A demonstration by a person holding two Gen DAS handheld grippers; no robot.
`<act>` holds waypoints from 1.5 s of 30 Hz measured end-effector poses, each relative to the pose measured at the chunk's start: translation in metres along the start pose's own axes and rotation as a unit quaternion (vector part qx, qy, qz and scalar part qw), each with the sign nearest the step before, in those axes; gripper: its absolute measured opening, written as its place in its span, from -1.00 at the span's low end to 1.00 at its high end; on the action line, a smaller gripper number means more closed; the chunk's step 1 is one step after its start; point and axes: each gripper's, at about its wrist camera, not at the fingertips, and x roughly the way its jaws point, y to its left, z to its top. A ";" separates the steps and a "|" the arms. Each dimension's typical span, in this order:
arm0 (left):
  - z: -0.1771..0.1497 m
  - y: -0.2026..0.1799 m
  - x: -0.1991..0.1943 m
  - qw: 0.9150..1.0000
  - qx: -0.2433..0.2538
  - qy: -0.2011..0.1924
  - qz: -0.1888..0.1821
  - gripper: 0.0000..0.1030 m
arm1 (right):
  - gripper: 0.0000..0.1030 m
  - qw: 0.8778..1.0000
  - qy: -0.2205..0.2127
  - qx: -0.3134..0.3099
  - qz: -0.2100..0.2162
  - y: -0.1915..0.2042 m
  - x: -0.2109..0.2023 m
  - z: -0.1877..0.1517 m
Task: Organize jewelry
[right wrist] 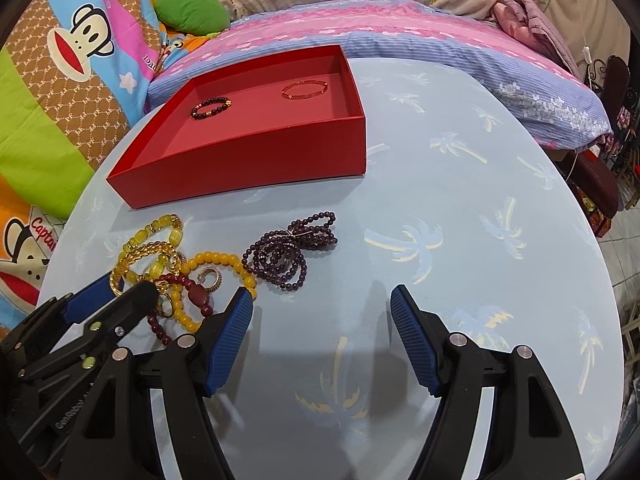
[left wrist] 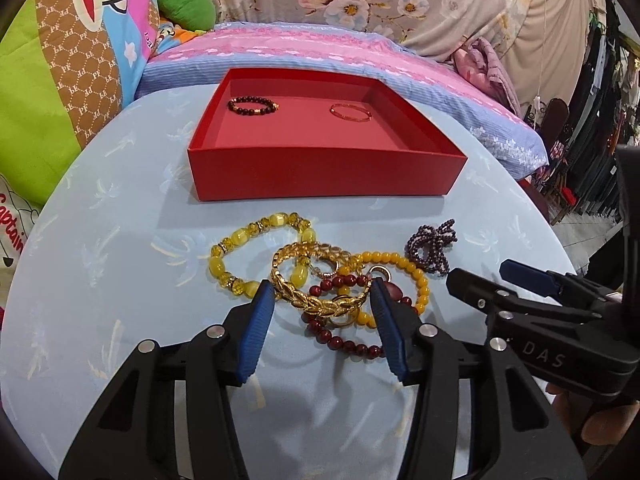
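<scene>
A red box (left wrist: 328, 176) (right wrist: 248, 176) holds a dark bead bracelet (left wrist: 253, 105) (right wrist: 211, 106) and a thin gold bangle (left wrist: 351, 112) (right wrist: 305, 89). In front of it lies a tangled pile: a gold chain bracelet (left wrist: 316, 302), a yellow crystal bracelet (left wrist: 240, 248), an amber bead bracelet (left wrist: 404, 264) (right wrist: 224, 260), a dark red bead bracelet (left wrist: 344, 342) and rings. A purple bead strand (left wrist: 430, 246) (right wrist: 292, 248) lies to the right. My left gripper (left wrist: 324, 300) is open, its fingers on either side of the gold chain bracelet. My right gripper (right wrist: 322, 300) is open and empty, right of the pile.
The round table (right wrist: 460, 240) has a light blue palm-print cover. Behind it are a pink and blue pillow (left wrist: 320, 48), a cartoon quilt (left wrist: 80, 60) and floral bedding. The table edge drops off at the right, with furniture beyond.
</scene>
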 end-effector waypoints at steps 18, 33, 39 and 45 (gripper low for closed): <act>0.013 0.031 -0.016 0.999 -0.038 -0.021 0.008 -0.10 | 0.29 1.000 0.000 -0.001 0.007 0.010 0.019 0.019; 0.013 0.042 -0.009 0.999 -0.045 -0.015 0.010 -0.10 | -0.82 1.000 0.003 -0.006 0.003 0.006 0.022 0.020; 0.016 0.040 -0.015 0.999 -0.043 -0.020 0.007 -0.10 | -0.93 1.000 -0.007 0.002 0.010 0.000 0.012 0.022; 0.021 0.040 -0.022 0.999 -0.044 -0.024 0.004 -0.10 | -0.93 0.999 -0.022 0.009 0.022 -0.003 -0.002 0.028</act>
